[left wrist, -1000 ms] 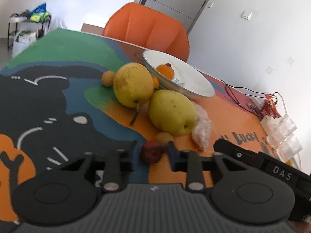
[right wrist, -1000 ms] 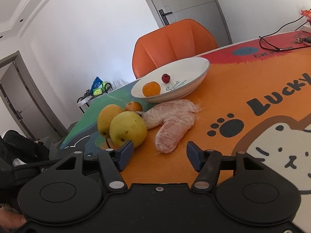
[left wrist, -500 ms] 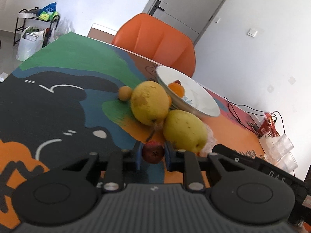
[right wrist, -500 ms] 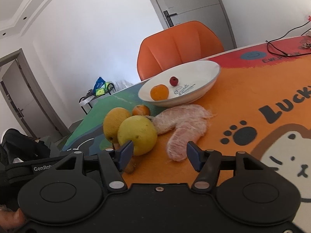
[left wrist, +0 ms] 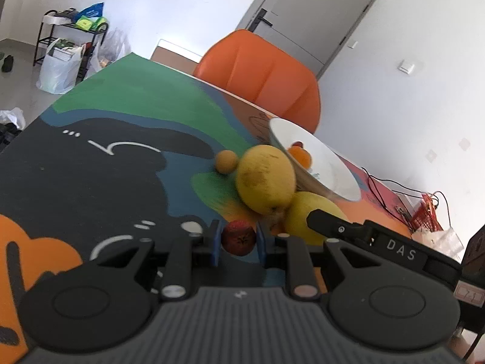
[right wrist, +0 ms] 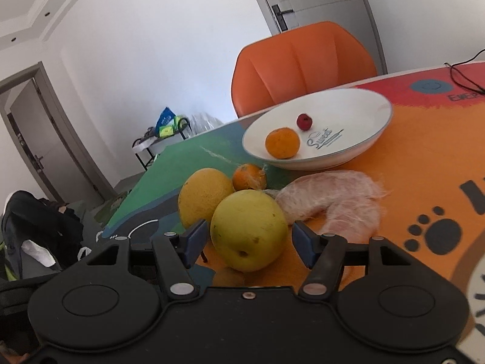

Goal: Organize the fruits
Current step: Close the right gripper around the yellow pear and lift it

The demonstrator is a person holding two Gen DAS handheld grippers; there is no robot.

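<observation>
**Left tongs pinch a small red fruit; right tongs widen around a yellow-green one**

The left tongs [left wrist: 238,240] are pinching a small red fruit [left wrist: 238,238] between their blue pads, close over the painted bench [left wrist: 91,166]. Just beyond it lies a large yellow fruit [left wrist: 265,179], with a small round orange fruit [left wrist: 225,161] just beside it on the far left. A white bowl [left wrist: 339,176] stands behind the yellow fruit, and an orange [left wrist: 300,155] and a small dark red fruit [left wrist: 298,144] lie inside it. The black body of the right tongs [left wrist: 379,244] crosses the lower right of this view, in front of a second yellow-green fruit [left wrist: 303,209].

In the right wrist view, the right tongs [right wrist: 248,241] are spreading wider, with the yellow-green fruit [right wrist: 248,229] between the blue pads; a gap shows on each side, so the pads do not press on it. The yellow fruit [right wrist: 204,197] sits just behind and to the left, touching it or nearly so. A small orange [right wrist: 249,176] lies beyond the pair. To the right, a pale peeled citrus segment [right wrist: 333,200] curves across the orange part of the bench [right wrist: 424,166]. The white bowl [right wrist: 363,103] stands farther back, holding an orange [right wrist: 282,143] and a small red fruit [right wrist: 304,121] a little apart. An orange chair [right wrist: 303,63] stands behind the bench.
</observation>
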